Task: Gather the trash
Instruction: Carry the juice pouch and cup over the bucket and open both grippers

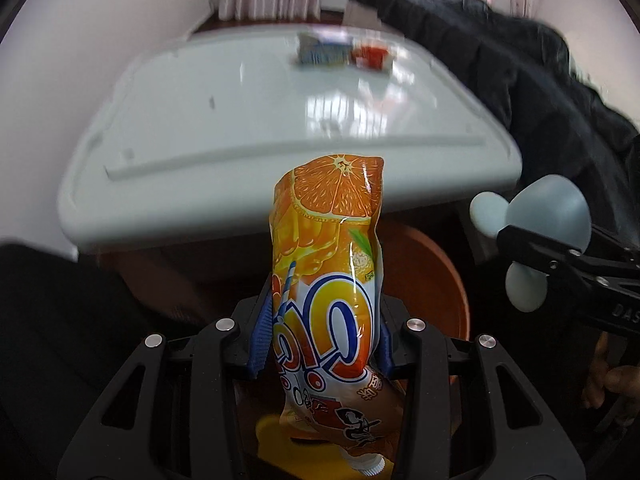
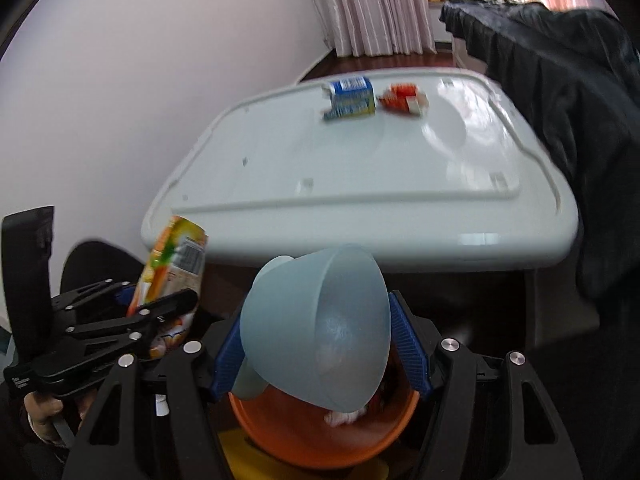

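Left wrist view shows the left claw [image 1: 322, 344] clamped on an orange drink pouch [image 1: 332, 276] and the right claw [image 2: 322, 344] gripping a pale blue cup [image 2: 320, 328], both over the orange bin [image 2: 320, 436], likely for dropping, while two cartons [image 2: 350, 98] wait on the surface [image 2: 360, 184].

You can read little here. The orange drink pouch [image 1: 326, 280] shows big blue-outlined letters upside down, seemingly "Qoo", and a barcode. The right gripper's [image 1: 516, 256] black arm bears "DAS", cut off. The blue carton's [image 2: 351, 98] print is blurred.
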`<act>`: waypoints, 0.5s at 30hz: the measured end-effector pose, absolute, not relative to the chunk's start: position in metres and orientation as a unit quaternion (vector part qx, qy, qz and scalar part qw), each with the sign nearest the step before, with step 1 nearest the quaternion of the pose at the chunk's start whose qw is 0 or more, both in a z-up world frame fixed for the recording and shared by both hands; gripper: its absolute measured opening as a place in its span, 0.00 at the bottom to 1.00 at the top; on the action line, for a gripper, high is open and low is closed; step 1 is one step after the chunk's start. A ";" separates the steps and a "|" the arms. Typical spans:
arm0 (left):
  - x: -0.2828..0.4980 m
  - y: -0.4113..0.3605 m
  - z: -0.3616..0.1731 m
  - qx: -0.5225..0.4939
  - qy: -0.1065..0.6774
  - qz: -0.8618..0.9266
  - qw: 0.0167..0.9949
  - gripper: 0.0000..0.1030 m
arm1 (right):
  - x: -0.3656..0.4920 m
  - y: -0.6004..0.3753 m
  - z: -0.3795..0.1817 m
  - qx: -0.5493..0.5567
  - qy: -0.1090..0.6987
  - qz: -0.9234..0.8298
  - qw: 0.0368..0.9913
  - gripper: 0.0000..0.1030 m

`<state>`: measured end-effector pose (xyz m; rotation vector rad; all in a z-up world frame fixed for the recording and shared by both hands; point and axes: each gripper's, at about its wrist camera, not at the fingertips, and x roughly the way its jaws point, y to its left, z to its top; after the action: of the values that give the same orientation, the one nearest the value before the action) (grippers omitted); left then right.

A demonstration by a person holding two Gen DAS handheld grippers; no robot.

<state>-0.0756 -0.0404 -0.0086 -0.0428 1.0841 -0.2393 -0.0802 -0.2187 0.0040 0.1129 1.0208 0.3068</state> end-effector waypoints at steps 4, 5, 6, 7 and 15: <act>-0.071 -0.042 -0.025 -0.022 0.538 -0.120 0.834 0.39 | -0.079 -0.219 -0.020 0.068 0.519 0.145 0.839 0.63; -0.069 -0.043 -0.028 -0.021 0.542 -0.119 0.832 0.39 | -0.078 -0.219 -0.025 0.070 0.524 0.145 0.837 0.63; -0.068 -0.043 -0.030 -0.020 0.545 -0.119 0.830 0.39 | -0.076 -0.219 -0.028 0.070 0.527 0.145 0.835 0.63; -0.067 -0.042 -0.032 -0.020 0.547 -0.118 0.828 0.39 | -0.075 -0.219 -0.030 0.072 0.529 0.145 0.833 0.63; -0.063 -0.045 -0.040 -0.020 0.562 -0.114 0.819 0.40 | -0.071 -0.222 -0.041 0.078 0.545 0.144 0.822 0.64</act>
<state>-0.0631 -0.0446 -0.0404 -0.0434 1.1982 -0.2421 -0.0715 -0.2224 -0.0409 0.1668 1.1587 0.3068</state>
